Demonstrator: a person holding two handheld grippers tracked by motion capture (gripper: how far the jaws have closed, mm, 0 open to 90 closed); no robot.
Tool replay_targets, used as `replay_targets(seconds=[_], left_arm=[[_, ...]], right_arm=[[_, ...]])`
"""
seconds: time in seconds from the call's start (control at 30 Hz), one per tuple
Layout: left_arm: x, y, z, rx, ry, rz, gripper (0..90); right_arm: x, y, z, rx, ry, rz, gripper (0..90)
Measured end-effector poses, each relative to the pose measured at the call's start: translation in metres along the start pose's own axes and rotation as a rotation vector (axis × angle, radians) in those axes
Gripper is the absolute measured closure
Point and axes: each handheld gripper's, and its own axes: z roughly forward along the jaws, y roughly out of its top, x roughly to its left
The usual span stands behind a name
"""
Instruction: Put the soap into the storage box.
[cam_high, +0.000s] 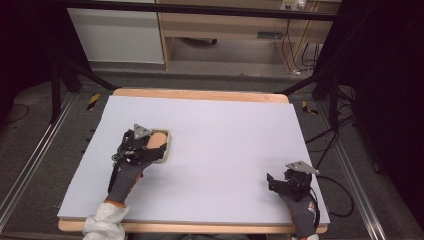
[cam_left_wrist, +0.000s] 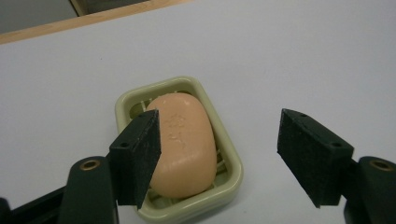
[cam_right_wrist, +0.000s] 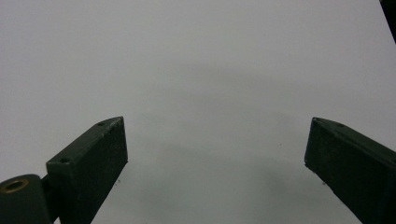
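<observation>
Peach oval soap bar (cam_left_wrist: 183, 143) in its pale green plastic dish (cam_left_wrist: 233, 156) sits left of centre between our spread left gripper (cam_left_wrist: 219, 156); closing now, we risk snagging the dish rim; right gripper (cam_right_wrist: 215, 163) gapes idle.

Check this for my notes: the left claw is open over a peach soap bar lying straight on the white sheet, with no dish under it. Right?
Not quite. The soap bar lies in a pale green dish, as the left gripper view shows. The left claw is indeed open over it.
</observation>
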Motion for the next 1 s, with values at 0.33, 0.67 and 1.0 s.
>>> replay_targets(seconds=[0.33, 0.67, 1.0], left_arm=[[0.006, -0.02, -0.015, -0.038, 0.032, 0.006, 26.9], [0.015, -0.046, -0.027, -0.037, 0.045, 0.013, 23.8], [0.026, -0.071, -0.035, -0.012, 0.065, 0.009, 19.7]], right_arm=[[-0.001, -0.001, -0.001, -0.002, -0.009, 0.005, 6.1], [-0.002, -0.001, -0.001, 0.0, -0.021, 0.017, 5.6], [-0.004, -0.001, -0.001, 0.0, -0.027, 0.016, 5.6]])
